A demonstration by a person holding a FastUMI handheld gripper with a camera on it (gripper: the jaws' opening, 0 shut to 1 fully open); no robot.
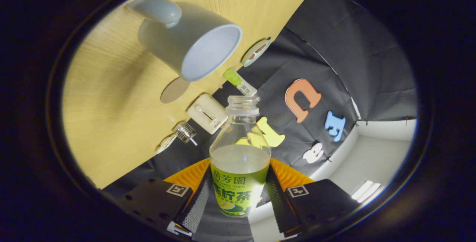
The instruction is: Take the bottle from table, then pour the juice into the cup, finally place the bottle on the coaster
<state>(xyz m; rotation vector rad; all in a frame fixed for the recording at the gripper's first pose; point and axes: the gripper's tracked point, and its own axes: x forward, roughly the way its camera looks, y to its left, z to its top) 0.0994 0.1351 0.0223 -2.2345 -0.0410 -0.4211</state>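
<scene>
Both fingers of my gripper [240, 193] squeeze the bottle [240, 160] tight between them. Its cap is off and the juice sits about halfway up. I am tipping it over toward the cup [187, 37], which stands just ahead on the yellow table [108, 123]. I think the pour is about to start. Next I must tip more and aim the bottle mouth over the cup. Beyond it lies a round coaster [174, 90], I think. Black cloth walls the booth.
</scene>
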